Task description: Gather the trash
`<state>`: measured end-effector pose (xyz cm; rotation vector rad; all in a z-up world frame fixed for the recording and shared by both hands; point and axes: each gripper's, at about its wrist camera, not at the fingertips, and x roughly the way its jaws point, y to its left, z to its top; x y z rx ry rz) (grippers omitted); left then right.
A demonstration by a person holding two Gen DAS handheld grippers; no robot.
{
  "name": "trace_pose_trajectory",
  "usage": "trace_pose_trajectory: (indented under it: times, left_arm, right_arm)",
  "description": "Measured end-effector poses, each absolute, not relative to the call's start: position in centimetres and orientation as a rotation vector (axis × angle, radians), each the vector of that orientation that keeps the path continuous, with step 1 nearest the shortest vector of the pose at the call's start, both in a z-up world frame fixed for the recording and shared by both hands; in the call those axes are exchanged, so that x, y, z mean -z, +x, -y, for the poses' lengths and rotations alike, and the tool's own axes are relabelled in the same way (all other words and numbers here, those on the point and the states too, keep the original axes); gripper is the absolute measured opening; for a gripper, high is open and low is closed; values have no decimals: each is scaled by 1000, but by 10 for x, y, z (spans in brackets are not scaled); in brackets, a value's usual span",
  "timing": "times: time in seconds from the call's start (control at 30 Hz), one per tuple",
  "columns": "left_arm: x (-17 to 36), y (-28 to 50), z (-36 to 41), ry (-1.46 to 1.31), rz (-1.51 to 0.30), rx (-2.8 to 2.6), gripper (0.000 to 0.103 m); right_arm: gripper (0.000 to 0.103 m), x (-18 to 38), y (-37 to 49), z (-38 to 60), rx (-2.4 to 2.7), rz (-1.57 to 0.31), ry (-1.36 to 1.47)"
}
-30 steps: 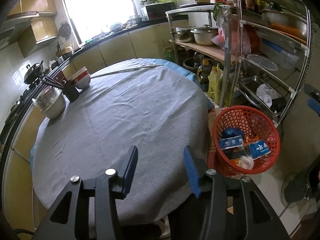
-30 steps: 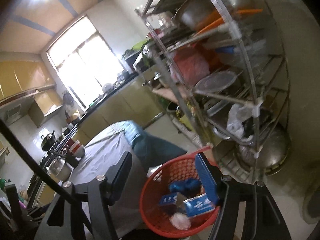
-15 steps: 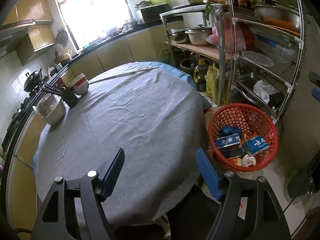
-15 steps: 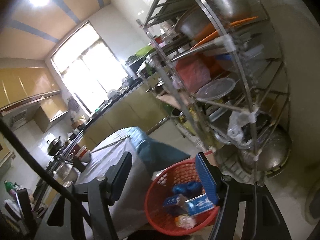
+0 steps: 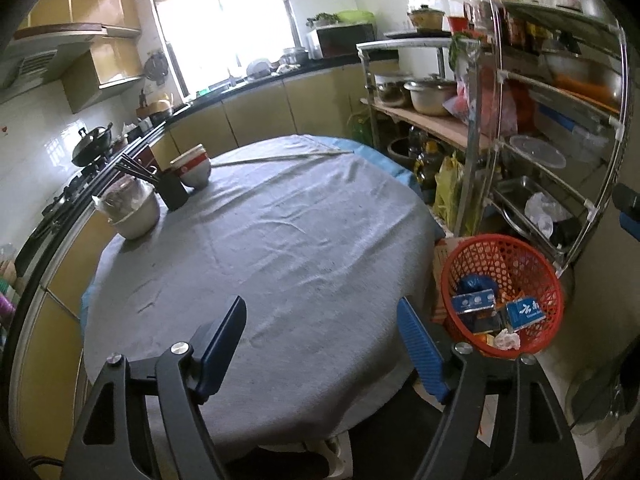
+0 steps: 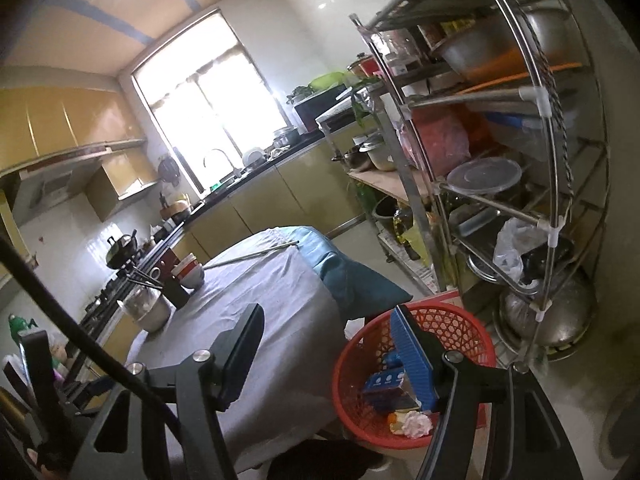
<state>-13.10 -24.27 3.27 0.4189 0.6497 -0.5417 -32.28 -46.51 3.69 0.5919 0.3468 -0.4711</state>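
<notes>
The left gripper [image 5: 320,340] is hanging over the near edge of the round grey-clothed table [image 5: 280,240], jaws spread wide and gripping nothing. The right gripper [image 6: 326,344] is likewise gaping empty. The red plastic mesh basket [image 5: 472,252] is sitting on the floor off the tabletop's right edge, holding blue cartons [image 5: 474,302] and crumpled white paper [image 5: 507,339].

blue pack [image 5: 524,314]: lying in the red basket [image 5: 554,280], showing white Chinese-looking characters, too small to be reading for sure
second blue pack [image 5: 474,302]: showing a row of small white marks, not reading as words
right wrist view, pack [image 6: 382,380]: showing white dots only
bottles on rack [image 5: 516,28]: labels blurring, unreadable
</notes>
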Motion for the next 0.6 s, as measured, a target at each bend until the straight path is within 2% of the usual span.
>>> trace_pose_trajectory:
  times: [0.6]
  left_arm:
    - [-68,-110,159,260,-604,405,80]
  right_arm:
    - [70,-73,-266,372,314,-388,405]
